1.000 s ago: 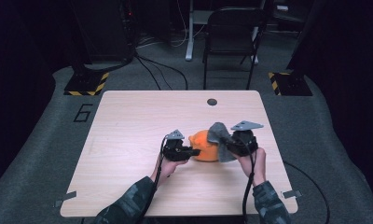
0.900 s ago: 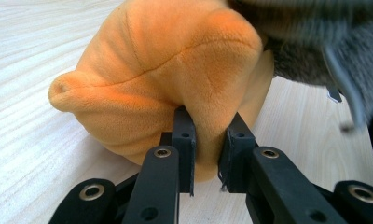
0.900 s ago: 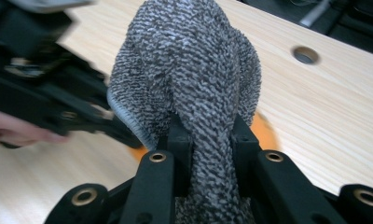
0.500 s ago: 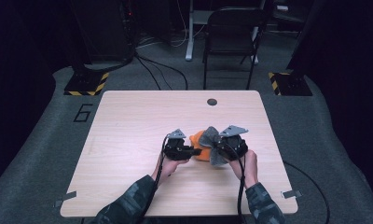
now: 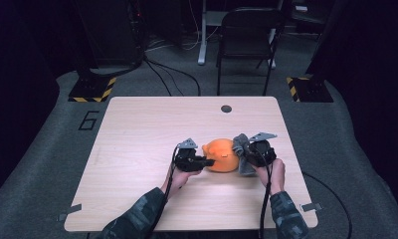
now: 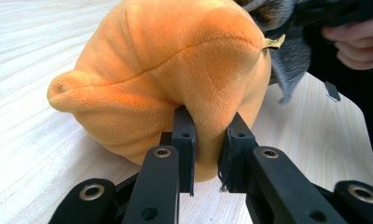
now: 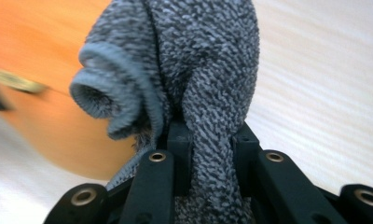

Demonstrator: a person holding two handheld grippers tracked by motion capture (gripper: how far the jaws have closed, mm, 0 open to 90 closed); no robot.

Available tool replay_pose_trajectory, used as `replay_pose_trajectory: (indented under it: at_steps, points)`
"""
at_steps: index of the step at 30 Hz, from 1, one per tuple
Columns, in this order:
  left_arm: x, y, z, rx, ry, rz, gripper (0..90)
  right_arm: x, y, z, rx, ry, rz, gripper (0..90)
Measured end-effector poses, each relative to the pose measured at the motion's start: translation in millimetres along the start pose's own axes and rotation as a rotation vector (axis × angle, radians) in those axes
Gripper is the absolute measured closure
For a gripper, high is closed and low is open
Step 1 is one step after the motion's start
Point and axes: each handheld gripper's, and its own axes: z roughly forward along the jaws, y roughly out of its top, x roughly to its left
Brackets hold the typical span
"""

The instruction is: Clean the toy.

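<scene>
Dark floor and cables ring the pale desk point(image 5: 137, 149) in the high view, where an orange plush toy point(image 5: 222, 155) lies between the left hand-held gripper point(image 5: 210, 162) and the right hand-held gripper point(image 5: 243, 154). From the left gripper view, the jaws pinch a thin fold of orange plush; a pull could tear that shallow hold free. Along the right gripper view, the jaws are clamped on the grey cloth point(image 7: 198, 70) beside the toy; being loose and bunched, it may slide out or drag the toy sideways.
</scene>
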Motion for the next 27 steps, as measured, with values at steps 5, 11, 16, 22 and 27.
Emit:
replay_pose_trajectory:
  at_steps: [5,11,16,22,27]
  points:
    - [0.5,0.2,0.3,0.000,-0.005,-0.006,78.5,-13.8,-11.5,18.9,0.054,-0.020,0.039,75.3]
    - [1.3,0.7,0.0,-0.001,-0.008,-0.008,78.5,-21.9,-24.0,43.6,0.128,-0.003,0.074,75.2]
    - [1.0,0.2,-0.7,-0.001,-0.007,-0.008,78.5,-25.8,-15.7,24.9,0.120,-0.040,0.052,75.3]
    - [1.6,1.0,0.6,-0.005,-0.006,-0.004,78.4,-13.5,12.3,-30.7,-0.052,-0.034,0.037,75.5]
    - [1.7,-0.2,-0.2,-0.004,-0.004,-0.001,78.3,26.0,29.0,-42.3,-0.119,0.029,-0.073,75.5]
